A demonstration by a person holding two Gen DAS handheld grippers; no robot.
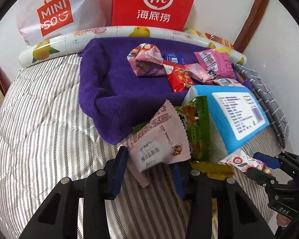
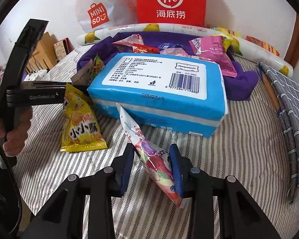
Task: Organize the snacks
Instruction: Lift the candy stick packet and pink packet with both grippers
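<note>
My left gripper [image 1: 149, 165] is open around a pale pink snack packet [image 1: 159, 141] that leans against a green packet [image 1: 197, 127] and the blue wipes pack [image 1: 235, 111]. My right gripper [image 2: 151, 165] has its jaws around a colourful candy packet [image 2: 149, 155]; the right pad touches it, a gap shows on the left. That gripper also shows at the right in the left wrist view [image 1: 267, 165]. A yellow snack packet [image 2: 79, 123] lies left of the wipes pack [image 2: 159, 85]. Several snack packets [image 1: 169, 67] lie on a purple towel [image 1: 113, 83].
A striped quilt [image 1: 39, 119] covers the surface. A lemon-print roll [image 1: 109, 33] runs along the back, with a Miniso bag [image 1: 53, 14] and a red Haidilao bag [image 1: 155, 2] behind it. A grey checked cloth [image 2: 289, 103] lies right. Boxes [image 2: 49, 49] stand far left.
</note>
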